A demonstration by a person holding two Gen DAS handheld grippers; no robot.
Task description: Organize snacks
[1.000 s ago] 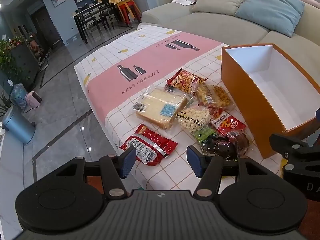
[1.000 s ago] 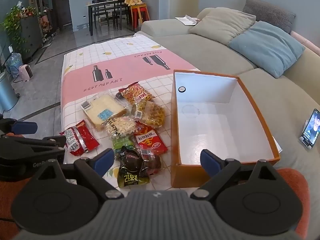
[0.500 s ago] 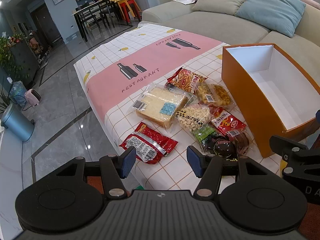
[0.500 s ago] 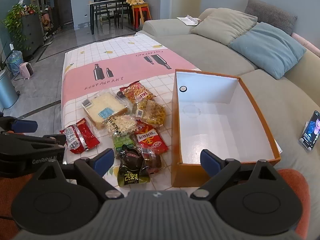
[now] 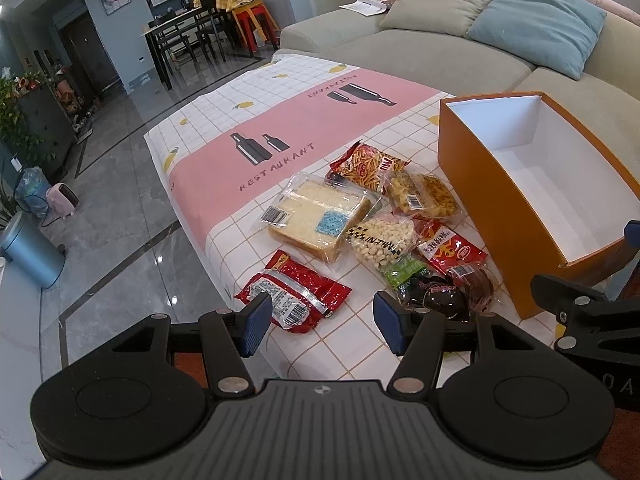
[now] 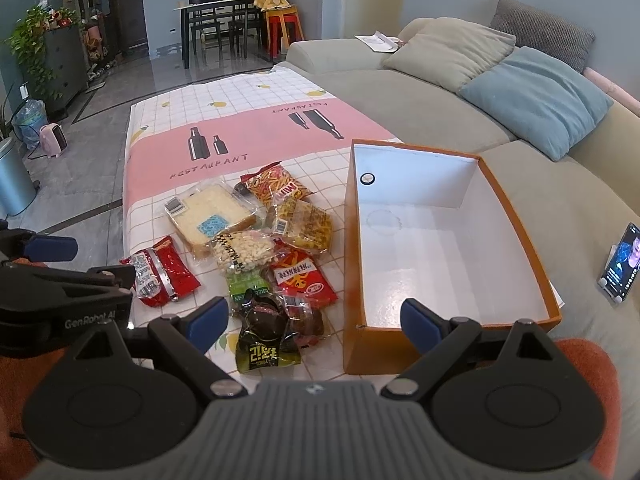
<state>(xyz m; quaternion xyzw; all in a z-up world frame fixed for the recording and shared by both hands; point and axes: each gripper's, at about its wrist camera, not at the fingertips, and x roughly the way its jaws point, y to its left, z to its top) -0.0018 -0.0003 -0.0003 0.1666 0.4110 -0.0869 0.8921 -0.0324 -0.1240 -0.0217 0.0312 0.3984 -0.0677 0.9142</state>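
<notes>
Several snack packets lie in a cluster on the checked tablecloth (image 5: 280,92): a red packet (image 5: 292,292), a bread pack (image 5: 316,216), a white-bean bag (image 5: 380,240), a chips bag (image 5: 368,164) and a dark packet (image 6: 268,340). An empty orange box (image 5: 480,184) with a white inside stands to their right, also in the right wrist view (image 6: 440,248). My left gripper (image 5: 322,326) is open and empty, just short of the red packet. My right gripper (image 6: 314,326) is open and empty, above the near table edge between the dark packet and the box.
A grey sofa (image 6: 420,96) with cushions runs behind and right of the table. A phone (image 6: 622,266) stands on the sofa seat right of the box. The tiled floor (image 5: 112,208) with a bin (image 5: 28,248) lies left of the table.
Both grippers have eased slightly forward toward the table; the snacks and box look a little closer. Nothing on the table has moved.
</notes>
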